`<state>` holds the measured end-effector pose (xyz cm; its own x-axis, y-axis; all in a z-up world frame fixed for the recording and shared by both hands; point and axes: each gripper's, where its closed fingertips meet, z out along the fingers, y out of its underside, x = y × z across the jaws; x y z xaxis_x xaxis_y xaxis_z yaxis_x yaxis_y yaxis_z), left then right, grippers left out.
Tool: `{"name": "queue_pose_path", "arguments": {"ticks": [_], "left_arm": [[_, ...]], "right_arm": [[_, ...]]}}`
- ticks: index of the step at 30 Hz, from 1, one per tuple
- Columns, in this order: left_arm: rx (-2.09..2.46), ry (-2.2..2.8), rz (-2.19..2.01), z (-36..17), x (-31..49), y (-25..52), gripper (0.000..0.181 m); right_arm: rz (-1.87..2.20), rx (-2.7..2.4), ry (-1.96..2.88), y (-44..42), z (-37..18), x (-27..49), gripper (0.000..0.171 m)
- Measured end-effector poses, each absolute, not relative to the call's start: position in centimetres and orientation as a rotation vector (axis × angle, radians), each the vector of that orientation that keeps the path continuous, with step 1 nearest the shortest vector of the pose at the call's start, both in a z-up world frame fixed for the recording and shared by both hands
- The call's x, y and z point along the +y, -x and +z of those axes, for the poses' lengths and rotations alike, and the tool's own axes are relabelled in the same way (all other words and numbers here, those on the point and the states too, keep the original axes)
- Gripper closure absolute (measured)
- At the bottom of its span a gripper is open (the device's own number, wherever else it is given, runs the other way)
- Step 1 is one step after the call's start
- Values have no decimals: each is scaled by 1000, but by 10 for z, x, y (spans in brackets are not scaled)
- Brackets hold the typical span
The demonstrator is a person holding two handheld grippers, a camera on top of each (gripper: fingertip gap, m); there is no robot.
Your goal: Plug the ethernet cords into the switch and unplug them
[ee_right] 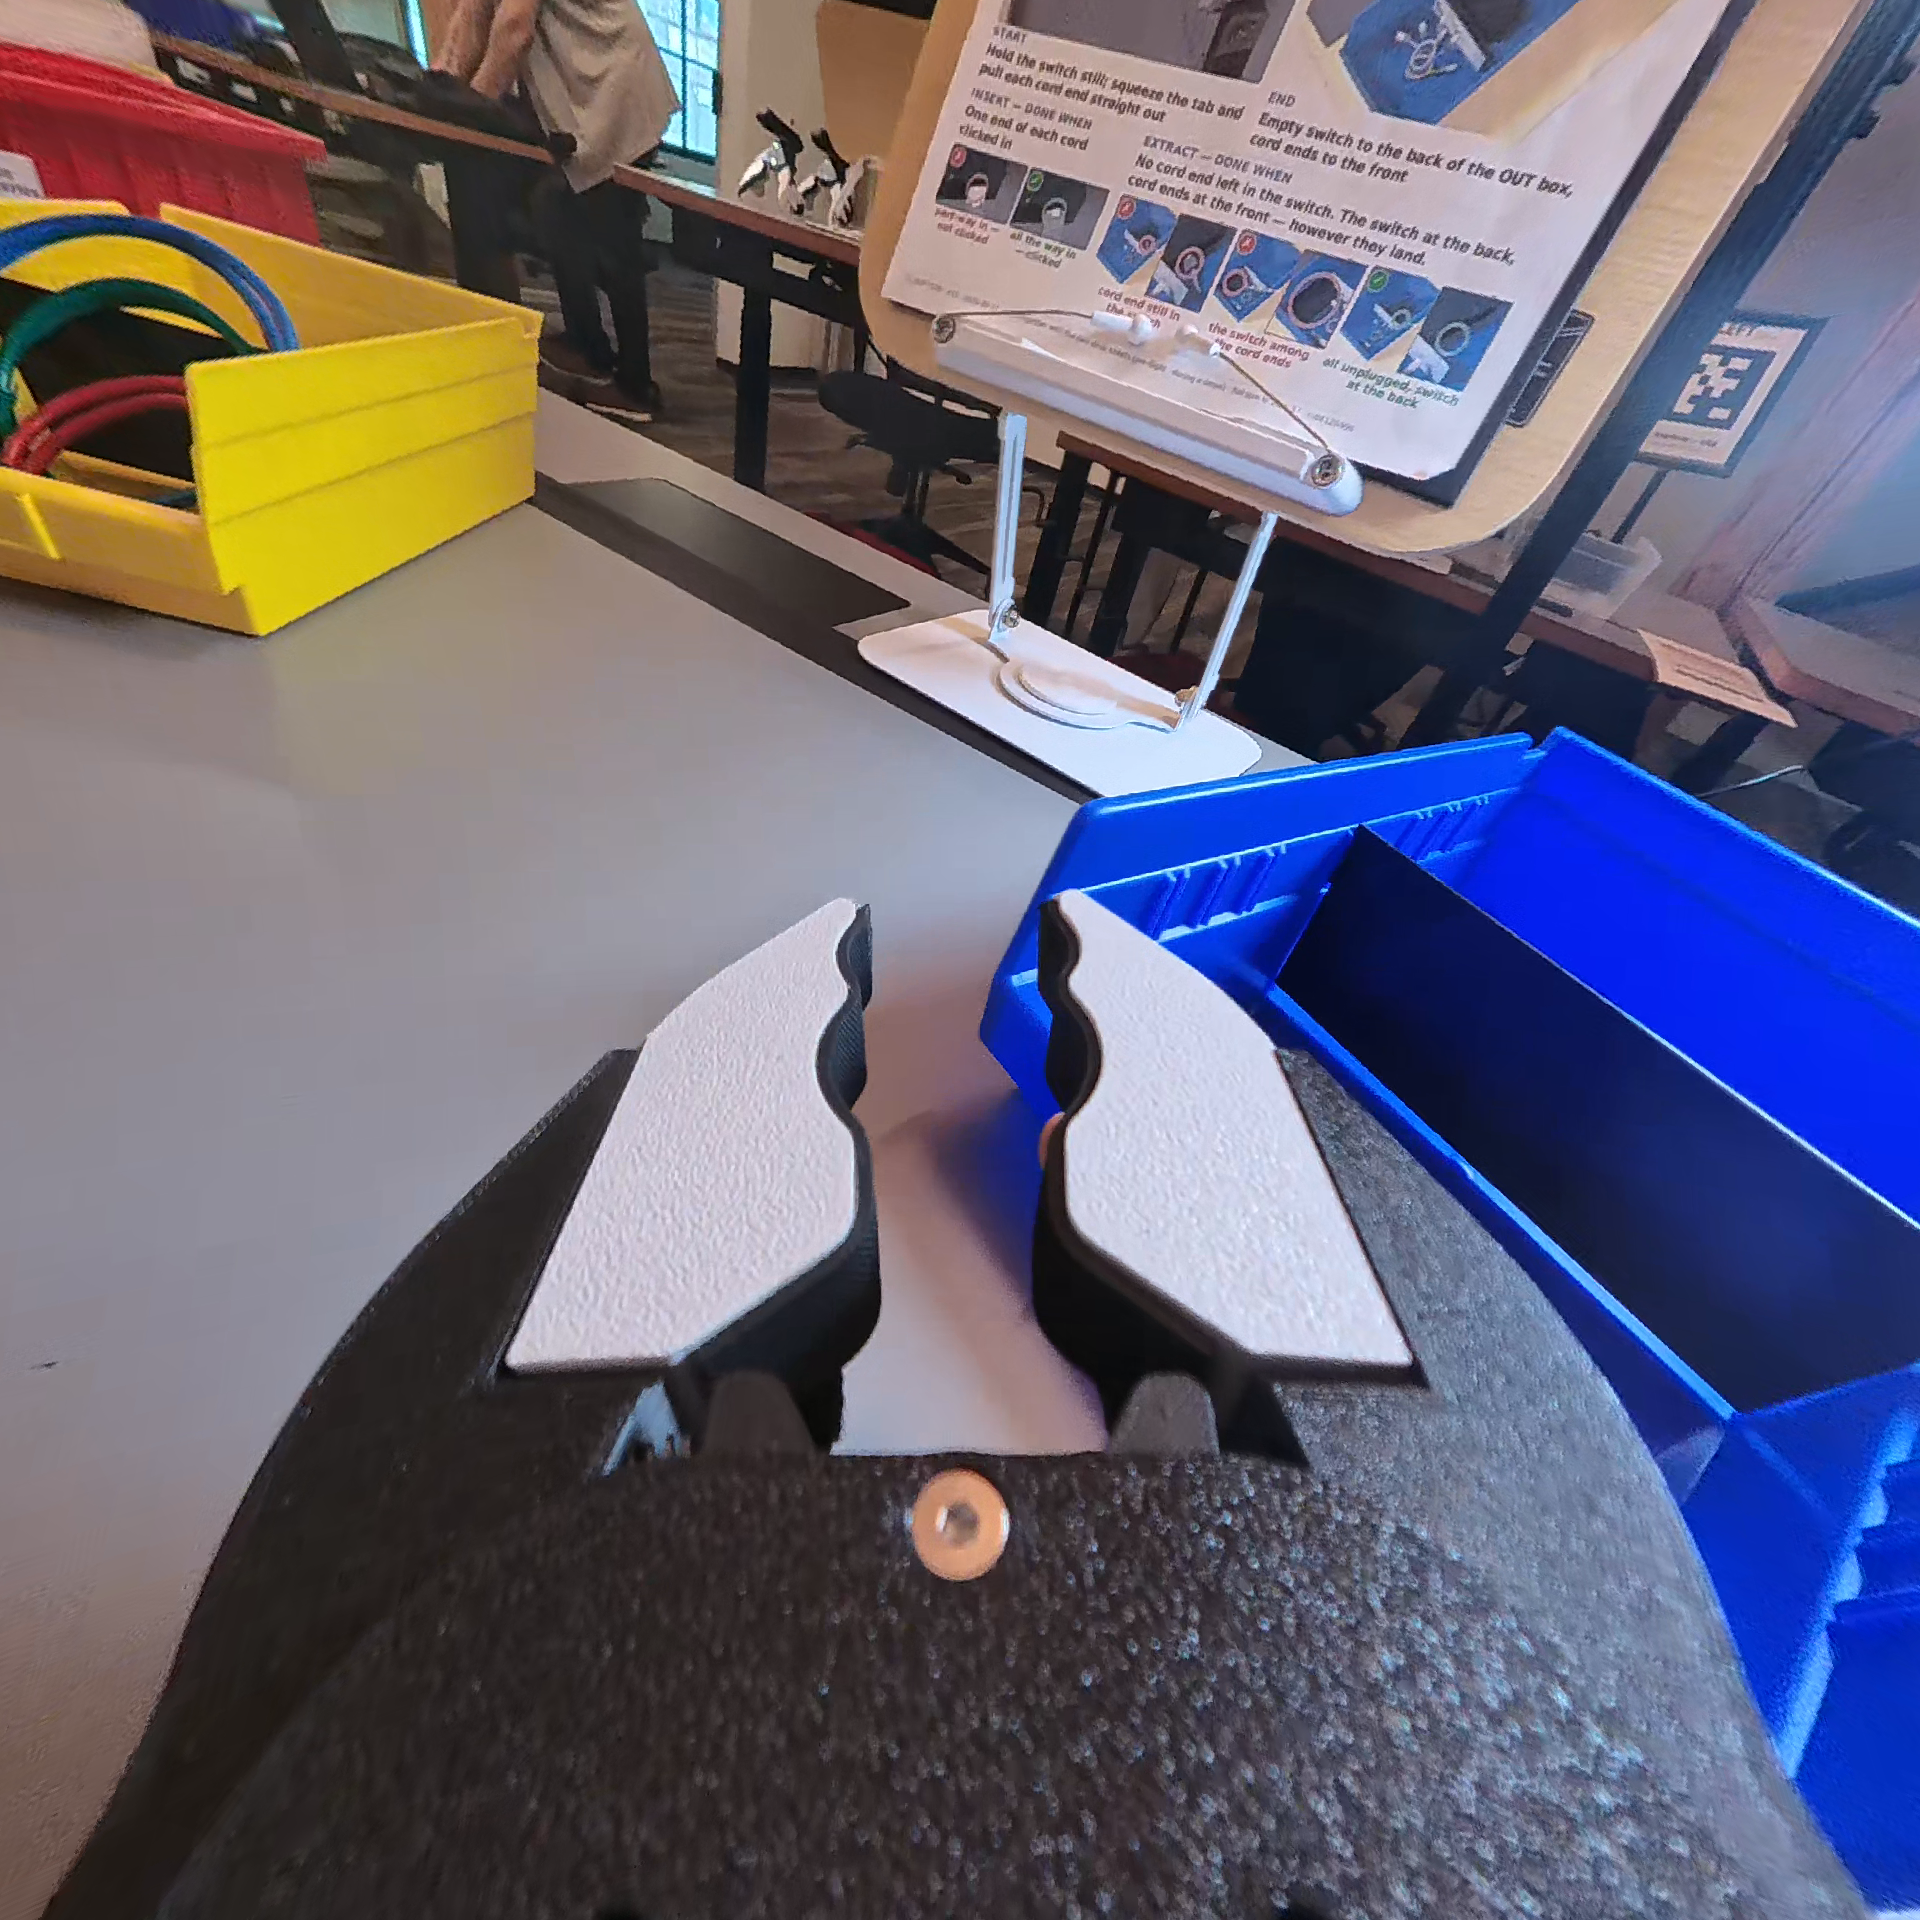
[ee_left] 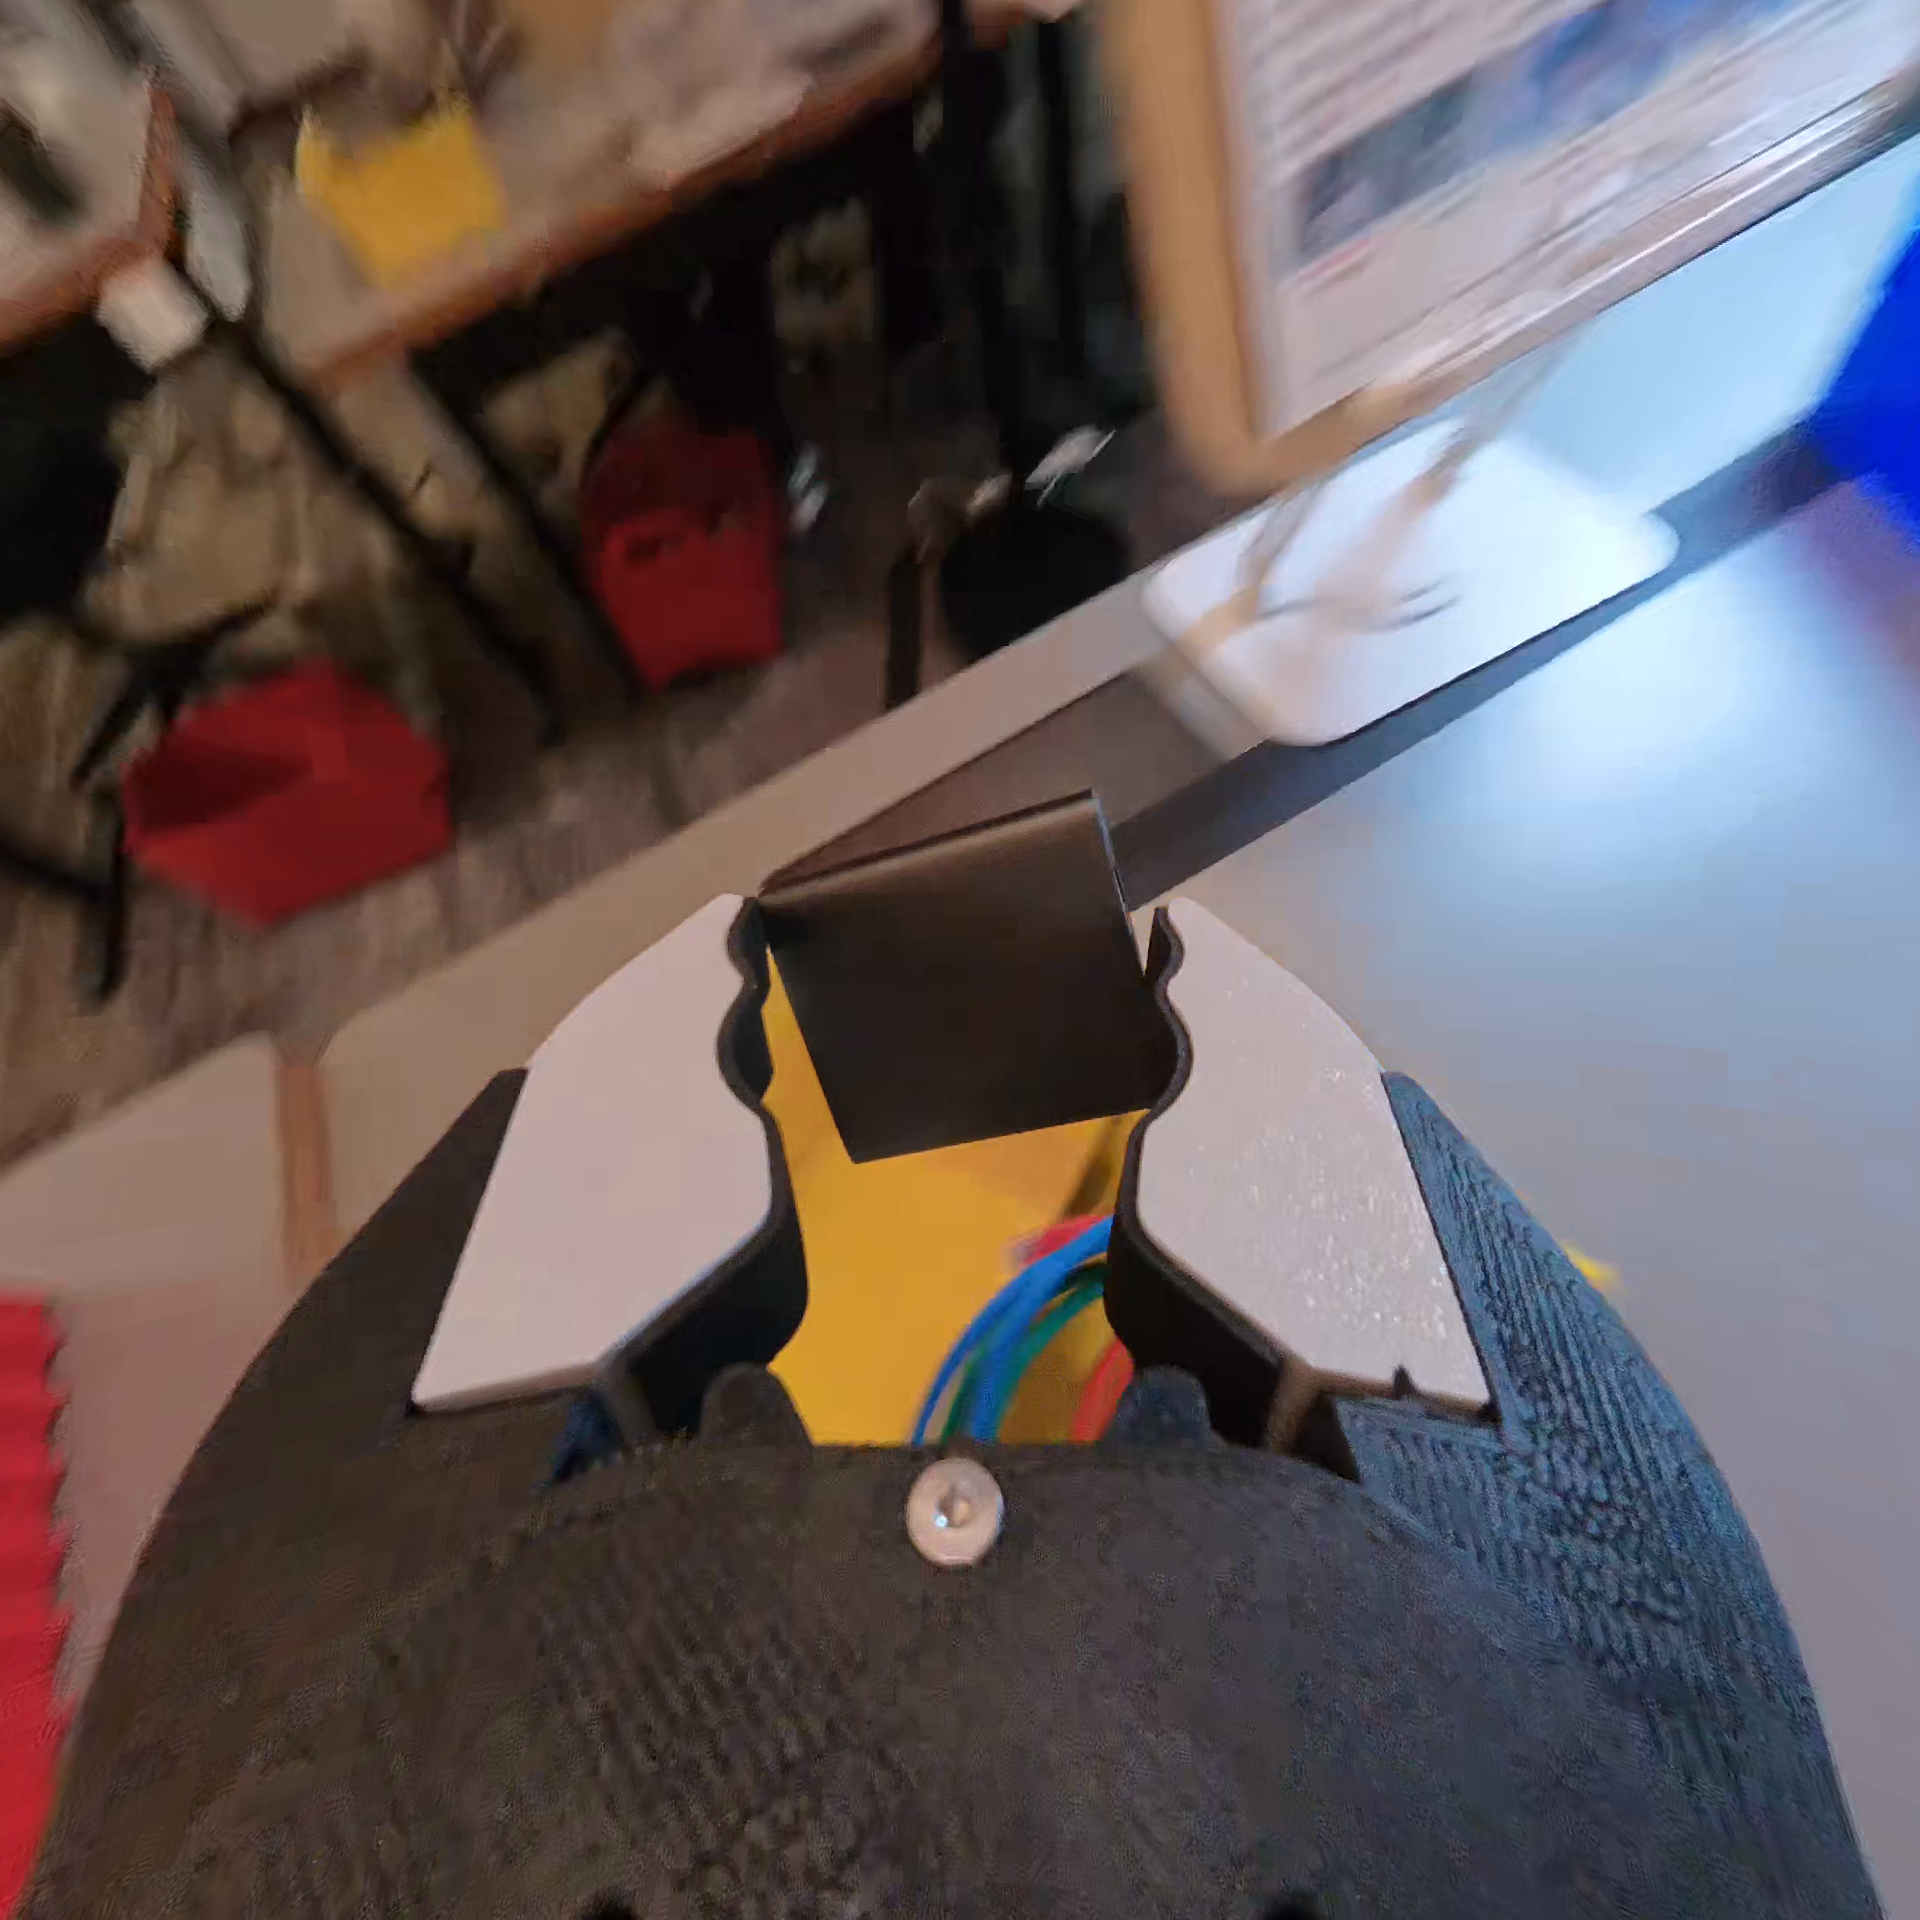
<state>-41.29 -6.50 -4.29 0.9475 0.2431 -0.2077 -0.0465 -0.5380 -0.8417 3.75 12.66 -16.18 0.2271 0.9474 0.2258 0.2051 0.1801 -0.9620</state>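
In the left wrist view my left gripper is shut on a black box, the switch, and holds it tilted above a yellow bin. Blue, green and red ethernet cords lie in that bin below the fingers. The background there is motion-blurred. In the right wrist view my right gripper is open and empty, low over the grey table, beside the near corner of a blue bin. The yellow bin with the coiled cords stands at the far left.
The blue bin holds a black divider. A white stand carries an instruction sheet at the table's far edge. A red bin sits behind the yellow one. A person stands by tables farther back. Across from one pair of fingers to the other is roughly 50 centimeters.
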Motion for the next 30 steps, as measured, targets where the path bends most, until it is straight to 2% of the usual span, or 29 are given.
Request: {"name": "queue_pose_path", "arguments": {"ticks": [3, 5, 9, 13, 22, 30], "left_arm": [[76, 1948, 206, -14, -45, 321, 111], [196, 1872, 63, -15, -37, 256, 111], [353, 1761, -261, -47, -29, 138, 111], [393, 1682, -570, -91, -24, 59, 111], [406, 1764, -950, -179, -15, -9, 111], [468, 1786, -1062, -189, -26, -33, 111]], "right_arm": [[753, -1269, 1280, -34, -165, 121, 140], [732, -1287, 1270, -32, -168, 117, 139], [726, -1319, 1252, -29, -170, 106, 139], [759, -1356, 1220, -23, -171, 91, 137], [812, -1570, 1052, -12, -184, 44, 127], [885, -1782, 699, -20, -186, -21, 110]]}}
